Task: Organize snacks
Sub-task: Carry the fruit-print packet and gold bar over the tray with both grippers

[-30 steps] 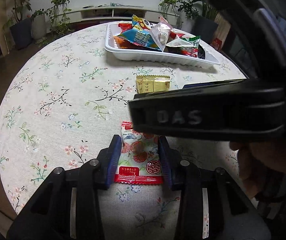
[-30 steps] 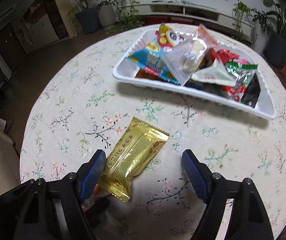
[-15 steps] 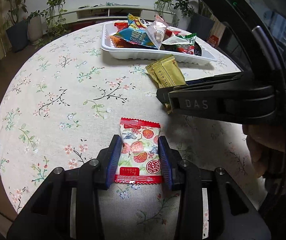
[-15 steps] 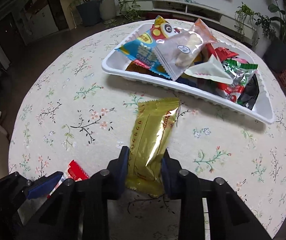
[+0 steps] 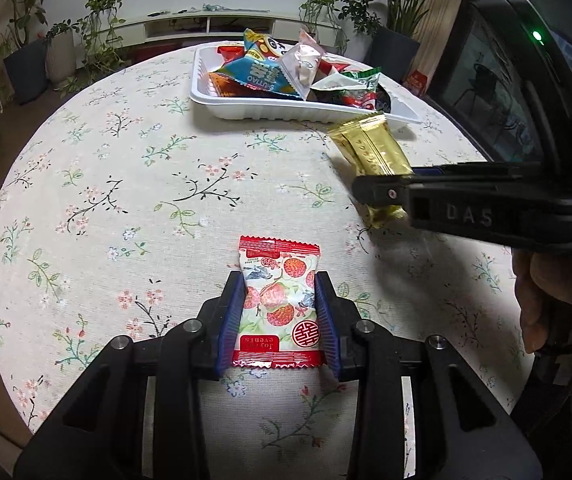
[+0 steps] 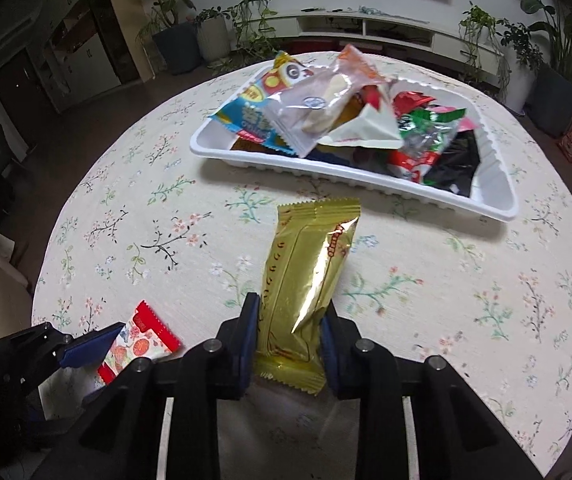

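My left gripper [image 5: 278, 312] is shut on a red and white strawberry snack packet [image 5: 278, 304], low over the floral tablecloth. My right gripper [image 6: 289, 334] is shut on a gold snack bar [image 6: 305, 276] and holds it above the table, pointing at the white tray [image 6: 493, 168]. The gold bar [image 5: 373, 152] and the right gripper also show in the left wrist view, just before the tray [image 5: 246, 110]. The strawberry packet [image 6: 138, 344] shows at lower left in the right wrist view.
The tray holds several snack packets, among them a blue one [image 6: 254, 116] and a clear one [image 6: 317, 108]. The round table's edge curves at left. Potted plants [image 6: 174, 40] and a low shelf stand beyond it.
My right gripper closed on the gold bar, lifted it and carried it toward the tray. My left gripper stays shut on the strawberry packet, barely moved.
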A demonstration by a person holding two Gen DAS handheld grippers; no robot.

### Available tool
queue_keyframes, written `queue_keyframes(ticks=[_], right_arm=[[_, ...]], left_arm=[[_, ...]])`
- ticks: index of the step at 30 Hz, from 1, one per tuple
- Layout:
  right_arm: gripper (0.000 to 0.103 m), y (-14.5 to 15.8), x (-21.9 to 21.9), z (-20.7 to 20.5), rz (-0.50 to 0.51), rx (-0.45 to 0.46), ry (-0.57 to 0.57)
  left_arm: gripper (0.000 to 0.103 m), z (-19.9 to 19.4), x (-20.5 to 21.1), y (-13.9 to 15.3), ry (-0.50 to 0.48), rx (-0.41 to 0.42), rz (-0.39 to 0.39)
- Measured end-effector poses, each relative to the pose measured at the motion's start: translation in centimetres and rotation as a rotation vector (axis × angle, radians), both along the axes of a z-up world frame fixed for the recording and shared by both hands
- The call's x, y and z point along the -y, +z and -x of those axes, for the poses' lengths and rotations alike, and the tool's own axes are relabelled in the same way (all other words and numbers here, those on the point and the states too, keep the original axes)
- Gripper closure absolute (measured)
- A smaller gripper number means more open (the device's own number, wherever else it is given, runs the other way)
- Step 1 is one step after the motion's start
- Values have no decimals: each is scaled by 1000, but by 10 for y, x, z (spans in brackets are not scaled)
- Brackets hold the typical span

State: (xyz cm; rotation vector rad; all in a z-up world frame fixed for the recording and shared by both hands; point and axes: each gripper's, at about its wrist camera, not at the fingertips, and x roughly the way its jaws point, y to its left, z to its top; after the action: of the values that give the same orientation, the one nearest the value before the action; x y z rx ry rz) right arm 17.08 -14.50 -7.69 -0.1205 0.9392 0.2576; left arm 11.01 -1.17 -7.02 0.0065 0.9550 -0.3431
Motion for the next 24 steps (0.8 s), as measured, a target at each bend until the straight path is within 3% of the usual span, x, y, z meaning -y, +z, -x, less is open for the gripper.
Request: queue_keyframes(ticks=[12, 18, 24], right_arm=[[73, 9, 21, 32, 39, 93, -39], [73, 32, 35, 38, -1, 177, -76], [73, 44, 53, 38, -42, 202, -114]], left_arm=[[70, 9, 2, 15, -5, 71, -1], [70, 9, 1, 34, 22, 140, 3], [70, -9, -1, 62, 24, 183, 24]])
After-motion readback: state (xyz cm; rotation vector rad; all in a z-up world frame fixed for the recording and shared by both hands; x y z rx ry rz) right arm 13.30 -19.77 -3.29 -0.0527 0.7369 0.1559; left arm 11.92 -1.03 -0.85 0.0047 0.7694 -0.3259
